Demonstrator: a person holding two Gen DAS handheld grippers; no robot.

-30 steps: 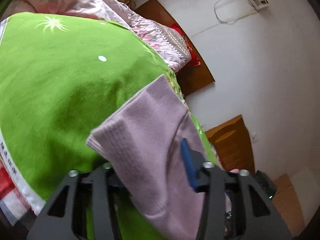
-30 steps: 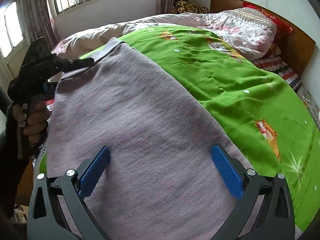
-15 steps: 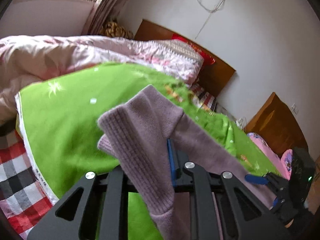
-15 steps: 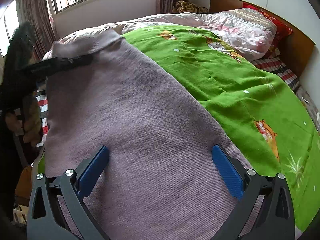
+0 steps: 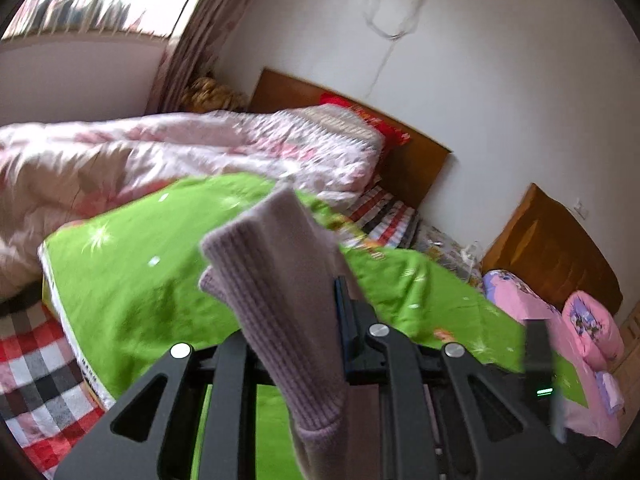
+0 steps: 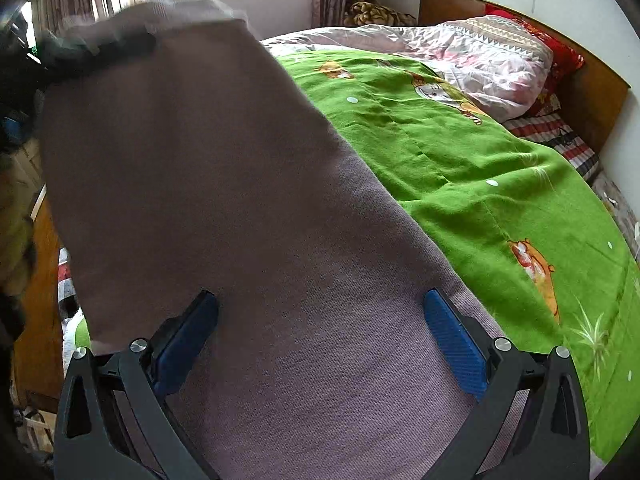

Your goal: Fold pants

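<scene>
A: Item one, the pants [image 6: 248, 208]. Where are they lying?

B: Mauve knit, stretching lengthwise across the green blanket [image 6: 460, 168] on the bed. In the right wrist view the near part is lying flat on the blanket, while the far end is rising off it, up and to the left, blurred.

A: Item two, the left gripper [image 5: 320, 312]?

B: Its jaws are nearly together and pinching the ribbed end of the pants [image 5: 280, 300]. The log shows them having just been closing, with the cloth between them. The ribbed edge is standing up above the fingers and another part is drooping down in front of the frame. One blue pad [image 5: 340, 308] is showing edge-on against the fabric's right side; the other is hidden behind the knit.

A: And from the other camera?

B: The left gripper [image 6: 116, 46] is appearing as a dark blurred shape at the top left, at the raised end of the fabric.

A: Item three, the right gripper [image 6: 320, 336]?

B: Jaws standing wide, one blue pad [image 6: 456, 344] on each side, hovering over the flat part of the pants. The fabric is spanning the gap under them; whether the tips are touching it, I cannot tell. Nothing is being gripped.

A: Surroundings?

B: A pink floral quilt [image 5: 180, 156] is bunching beyond the blanket, a wooden headboard [image 5: 400, 148] is backing the bed, and a red checked sheet [image 5: 32, 368] is showing at the near left edge.
</scene>
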